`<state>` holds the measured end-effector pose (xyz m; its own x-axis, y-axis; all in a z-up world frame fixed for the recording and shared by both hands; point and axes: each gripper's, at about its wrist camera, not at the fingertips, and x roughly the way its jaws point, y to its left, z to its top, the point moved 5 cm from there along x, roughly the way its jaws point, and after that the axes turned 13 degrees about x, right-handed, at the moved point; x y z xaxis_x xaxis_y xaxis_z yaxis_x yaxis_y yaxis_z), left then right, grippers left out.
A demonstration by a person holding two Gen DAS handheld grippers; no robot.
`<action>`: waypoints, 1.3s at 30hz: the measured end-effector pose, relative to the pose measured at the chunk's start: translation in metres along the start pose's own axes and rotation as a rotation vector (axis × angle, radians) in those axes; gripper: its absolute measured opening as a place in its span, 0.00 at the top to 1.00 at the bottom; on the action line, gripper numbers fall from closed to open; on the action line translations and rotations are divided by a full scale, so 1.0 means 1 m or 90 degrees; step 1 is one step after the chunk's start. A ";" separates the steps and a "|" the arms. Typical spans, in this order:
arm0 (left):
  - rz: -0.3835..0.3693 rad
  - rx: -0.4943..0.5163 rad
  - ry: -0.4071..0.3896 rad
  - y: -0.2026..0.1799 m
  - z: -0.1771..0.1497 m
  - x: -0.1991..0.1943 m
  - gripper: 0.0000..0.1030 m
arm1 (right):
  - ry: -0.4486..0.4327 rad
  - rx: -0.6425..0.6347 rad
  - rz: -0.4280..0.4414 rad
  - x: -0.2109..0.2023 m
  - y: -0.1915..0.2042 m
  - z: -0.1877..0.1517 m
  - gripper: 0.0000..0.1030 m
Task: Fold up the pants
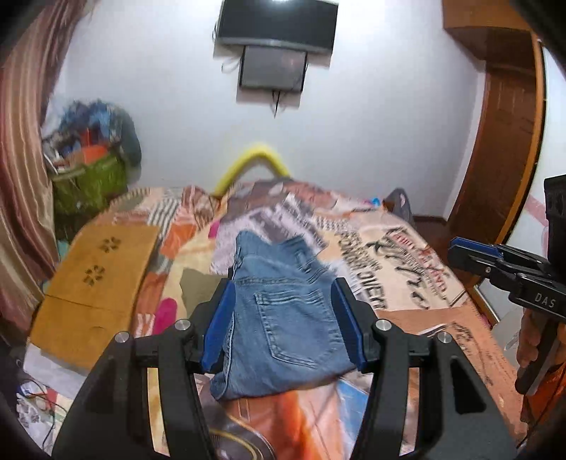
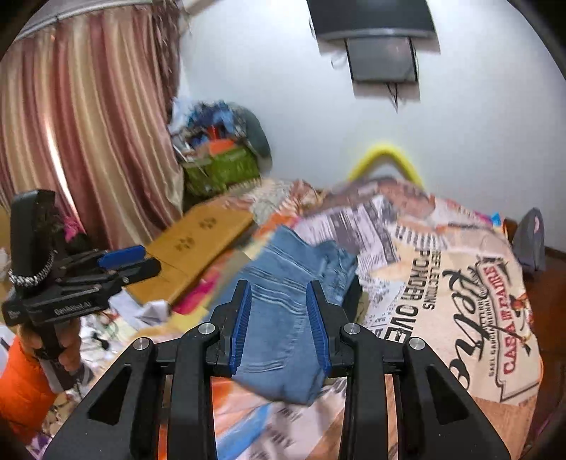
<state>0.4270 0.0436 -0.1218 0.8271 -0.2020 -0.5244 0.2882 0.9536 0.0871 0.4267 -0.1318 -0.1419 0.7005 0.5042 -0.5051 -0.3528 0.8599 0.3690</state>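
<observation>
The left gripper (image 1: 283, 318) has its 2 blue pads spread with nothing pinched between them; the jeans (image 1: 279, 318) show through the gap but lie below on the bed, not touched by either pad. The right gripper (image 2: 281, 325) has its pads set narrower, also released and empty, with the same jeans (image 2: 283, 318) seen past them. The jeans lie folded into a compact bundle near the middle of the bedspread (image 1: 406, 254), back pocket (image 1: 297, 329) up in the left wrist view, with a dark olive cloth (image 1: 196, 286) just beside their left edge. In the left view the right gripper (image 1: 474, 253) appears at the right edge, held by a hand (image 1: 530, 343); in the right view the left gripper (image 2: 122, 260) shows at the left edge, held by a hand (image 2: 69, 354) with an orange sleeve (image 2: 24, 385). A wooden board (image 1: 95, 286) lies on the bed's left side. Beyond it stands a green basket (image 1: 88, 180) piled with clothes, beside a striped curtain (image 2: 81, 124). A yellow tube (image 1: 254, 159) arches behind the bed, and a TV (image 1: 276, 24) hangs on the white wall.
</observation>
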 end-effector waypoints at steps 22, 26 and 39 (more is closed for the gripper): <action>0.091 0.048 -0.195 -0.093 -0.028 -0.229 0.19 | -0.203 -0.022 0.055 -0.194 0.086 -0.065 0.40; 0.105 0.046 -0.212 -0.098 -0.034 -0.239 0.13 | -0.223 -0.018 0.046 -0.203 0.086 -0.070 0.30; 0.106 0.044 -0.223 -0.106 -0.043 -0.242 0.02 | -0.288 -0.029 -0.001 -0.220 0.087 -0.080 0.00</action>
<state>0.1755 0.0007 -0.0410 0.9765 -0.1213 -0.1783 0.1582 0.9648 0.2102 0.1924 -0.1611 -0.0610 0.8979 0.4263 -0.1097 -0.3721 0.8681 0.3285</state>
